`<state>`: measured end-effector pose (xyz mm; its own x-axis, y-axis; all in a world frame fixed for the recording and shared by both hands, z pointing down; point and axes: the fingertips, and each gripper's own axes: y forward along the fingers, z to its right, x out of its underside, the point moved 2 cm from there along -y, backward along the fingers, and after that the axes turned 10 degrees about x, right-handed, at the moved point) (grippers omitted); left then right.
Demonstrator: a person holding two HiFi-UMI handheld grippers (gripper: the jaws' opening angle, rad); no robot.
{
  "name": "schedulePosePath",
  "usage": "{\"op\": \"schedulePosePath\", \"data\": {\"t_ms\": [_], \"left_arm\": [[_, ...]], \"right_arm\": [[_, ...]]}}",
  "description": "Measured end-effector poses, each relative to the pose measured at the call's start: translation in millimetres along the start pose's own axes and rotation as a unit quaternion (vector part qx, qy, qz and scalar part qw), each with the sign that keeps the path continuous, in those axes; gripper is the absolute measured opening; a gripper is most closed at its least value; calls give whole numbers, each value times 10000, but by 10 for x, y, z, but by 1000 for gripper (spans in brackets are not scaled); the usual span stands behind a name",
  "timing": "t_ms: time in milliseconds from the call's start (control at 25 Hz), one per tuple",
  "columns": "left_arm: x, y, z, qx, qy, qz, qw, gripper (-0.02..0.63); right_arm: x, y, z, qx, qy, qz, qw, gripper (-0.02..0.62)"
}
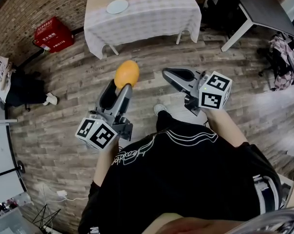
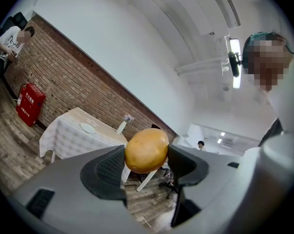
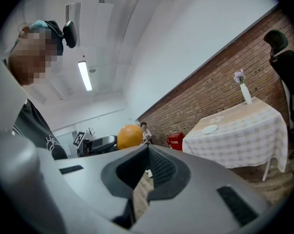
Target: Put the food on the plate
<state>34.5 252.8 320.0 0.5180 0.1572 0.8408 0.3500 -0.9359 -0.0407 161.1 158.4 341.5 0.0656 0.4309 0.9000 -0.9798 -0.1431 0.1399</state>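
Black shirt [image 1: 186,179] of the person fills the bottom of the head view, both grippers held out in front of it above a plank floor [image 1: 64,130]. Left gripper [image 1: 120,87] pinches a round orange-yellow fruit [image 1: 126,73] between its jaws, well short of the cloth-covered table [image 1: 152,9]. Right gripper [image 1: 172,74], beside it, has its jaws pressed together on nothing. On the table lies a white plate [image 1: 117,6], near the table's left end. Only floor lies between the fruit and the table. Left of the table a red box [image 1: 53,34] stands against the brick wall, and further left a person [image 1: 10,84] sits. Right of the table are a dark chair [image 1: 225,4] and a white-legged desk [image 1: 256,9].

From the right gripper view comes a slim white vase [image 3: 244,89] with a flower on the table's far edge, which the head view does not make out.
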Motion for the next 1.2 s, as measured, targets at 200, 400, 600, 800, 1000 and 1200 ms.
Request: {"op": "schedulePosePath", "data": {"t_ms": [200,400,600,800,1000,1200], "left_arm": [[-174,375,-356,-17,-30,-64,10000,275],[-406,843,-725,-45,-34,-99,9999,275],[-670,1318,-1021,-41,25,-90,9999,275],[-885,1658,-1178,-29,158,-21,9999,275],[-977,1865,-1239,-53,262,42,9996,275],[-1059,1924,-1394,-150,308,35,9994,275]], "right_arm": [[-218,327,394,-8,48,4,10000,-3],[-465,631,873,18,119,-13,9999,-3],[-774,893,1329,11,119,18,9999,-3],[-1045,1052,1606,-42,16,116,9999,-3],[-1186,1102,1769,-121,-93,165,9997,-3],[-1241,1241,1887,-140,-31,195,9997,-3]]}}
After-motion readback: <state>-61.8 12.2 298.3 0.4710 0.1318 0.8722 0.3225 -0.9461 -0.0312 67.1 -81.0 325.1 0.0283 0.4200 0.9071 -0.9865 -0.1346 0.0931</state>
